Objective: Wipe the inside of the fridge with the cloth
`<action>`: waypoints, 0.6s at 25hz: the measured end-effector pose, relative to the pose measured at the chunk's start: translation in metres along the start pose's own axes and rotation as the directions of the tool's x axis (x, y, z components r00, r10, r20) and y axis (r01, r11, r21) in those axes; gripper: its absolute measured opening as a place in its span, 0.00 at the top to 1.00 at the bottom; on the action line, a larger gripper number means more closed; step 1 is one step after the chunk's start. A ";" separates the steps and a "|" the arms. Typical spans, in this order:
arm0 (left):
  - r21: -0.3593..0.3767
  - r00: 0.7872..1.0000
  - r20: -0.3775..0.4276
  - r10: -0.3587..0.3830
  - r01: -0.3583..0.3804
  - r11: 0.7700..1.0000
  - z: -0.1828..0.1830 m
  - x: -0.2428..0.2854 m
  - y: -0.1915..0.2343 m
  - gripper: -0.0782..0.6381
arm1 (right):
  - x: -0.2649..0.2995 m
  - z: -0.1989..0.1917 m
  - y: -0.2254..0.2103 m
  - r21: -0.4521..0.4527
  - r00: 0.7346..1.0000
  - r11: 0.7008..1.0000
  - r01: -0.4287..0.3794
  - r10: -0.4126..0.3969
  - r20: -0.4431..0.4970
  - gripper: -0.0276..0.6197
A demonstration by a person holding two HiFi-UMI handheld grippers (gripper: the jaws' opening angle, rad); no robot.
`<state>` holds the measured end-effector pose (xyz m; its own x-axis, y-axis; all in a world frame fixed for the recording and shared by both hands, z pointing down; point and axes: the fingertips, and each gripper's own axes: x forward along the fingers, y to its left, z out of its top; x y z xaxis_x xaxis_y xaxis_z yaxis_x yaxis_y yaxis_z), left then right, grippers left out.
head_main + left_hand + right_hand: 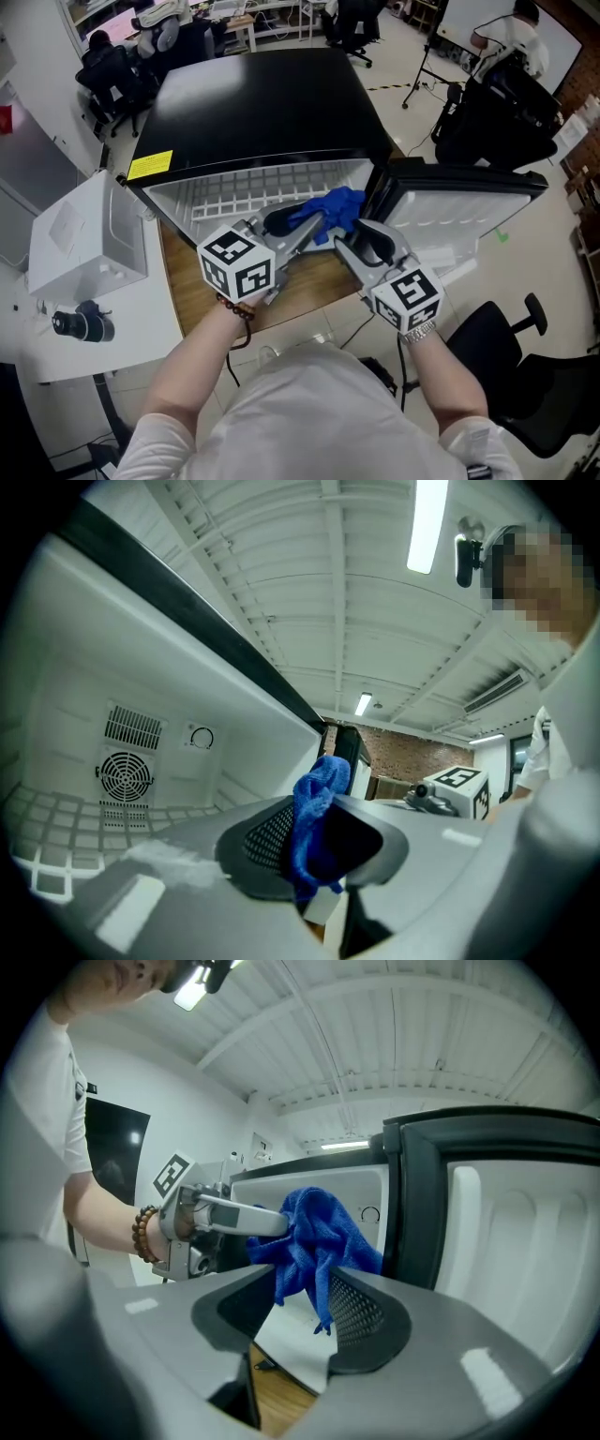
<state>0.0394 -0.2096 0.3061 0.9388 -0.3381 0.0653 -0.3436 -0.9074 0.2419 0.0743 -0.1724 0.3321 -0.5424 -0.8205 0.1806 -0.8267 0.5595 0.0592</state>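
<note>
A black mini fridge (pixel 262 103) stands with its door (pixel 469 211) swung open to the right, showing a white inside and a wire shelf (pixel 234 192). My left gripper (pixel 305 225) is at the fridge mouth, shut on a bunched blue cloth (pixel 333 204). In the left gripper view the cloth (pixel 317 803) is pinched between the pads, with the fan grille (pixel 124 775) on the back wall beyond. My right gripper (pixel 356 242) sits just right of it, open. In the right gripper view the cloth (pixel 319 1227) hangs down between its spread jaws, held by the left gripper (pixel 277 1224).
A white box (pixel 84 230) and a black lens-like object (pixel 80 323) sit on the white table at the left. The fridge rests on a wooden board (pixel 319 281). A black office chair (pixel 516 366) stands at the right. Seated people and chairs fill the background.
</note>
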 end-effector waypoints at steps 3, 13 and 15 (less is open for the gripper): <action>0.022 0.998 0.024 0.051 -0.051 0.998 0.002 0.005 0.004 0.76 | -0.009 -0.005 -0.002 0.008 1.000 1.000 0.005 -0.004 -0.005 0.68; -0.007 0.967 0.098 0.234 -0.235 0.972 -0.001 0.038 0.025 0.76 | -0.033 -0.014 -0.004 0.010 1.000 1.000 0.000 0.000 0.010 0.71; -0.007 0.962 0.101 0.255 -0.255 0.967 -0.002 0.046 0.027 0.76 | -0.036 -0.014 -0.004 0.017 1.000 1.000 0.011 -0.011 0.024 0.74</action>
<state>0.0730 -0.2494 0.3178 0.8130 -0.5816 0.0265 -0.5719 -0.7892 0.2238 0.0993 -0.1434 0.3391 -0.5364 -0.8294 0.1563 -0.8350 0.5484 0.0446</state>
